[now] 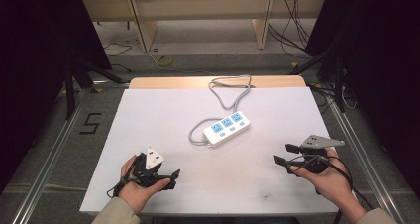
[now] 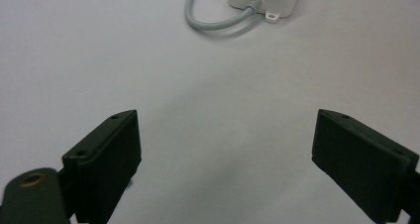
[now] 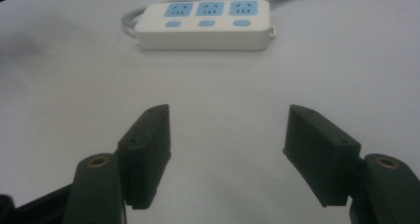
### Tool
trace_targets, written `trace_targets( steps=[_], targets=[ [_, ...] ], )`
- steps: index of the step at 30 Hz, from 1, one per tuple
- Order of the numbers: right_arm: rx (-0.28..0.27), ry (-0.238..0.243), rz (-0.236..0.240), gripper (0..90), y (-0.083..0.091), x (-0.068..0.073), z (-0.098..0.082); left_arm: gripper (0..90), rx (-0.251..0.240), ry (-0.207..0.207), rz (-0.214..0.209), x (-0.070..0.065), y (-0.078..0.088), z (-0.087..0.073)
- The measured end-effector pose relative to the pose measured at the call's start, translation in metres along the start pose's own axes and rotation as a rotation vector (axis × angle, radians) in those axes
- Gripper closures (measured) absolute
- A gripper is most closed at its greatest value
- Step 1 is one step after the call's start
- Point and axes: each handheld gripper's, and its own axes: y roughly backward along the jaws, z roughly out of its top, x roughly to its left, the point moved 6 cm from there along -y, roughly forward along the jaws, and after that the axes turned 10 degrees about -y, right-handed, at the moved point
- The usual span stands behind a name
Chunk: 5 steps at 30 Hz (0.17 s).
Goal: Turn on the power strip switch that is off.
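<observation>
A white power strip (image 1: 227,128) with three blue sockets is seen lying flat near the middle of the white counter (image 1: 148,115), its long axis set diagonally, the far end turned to the right. Its grey cable (image 1: 228,92) leaves the near-left end, loops, and runs off the far edge. The left tongs (image 1: 166,177) are held wide apart with nothing between them at the near left; the right tongs (image 1: 285,153) likewise at the near right, well apart from the strip.

Lab: aluminium rig frame (image 1: 47,149), floor cables (image 1: 292,33)
</observation>
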Motion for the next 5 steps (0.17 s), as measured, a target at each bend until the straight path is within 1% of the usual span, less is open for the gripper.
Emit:
trace_targets(
  steps=[5],
  targets=[
    [-0.013,-0.009,-0.001,34.4,0.0022,-0.0019,0.0,11.2,-0.002,-0.014,-0.031,-0.0059,-0.0029,0.0014]
  ],
)
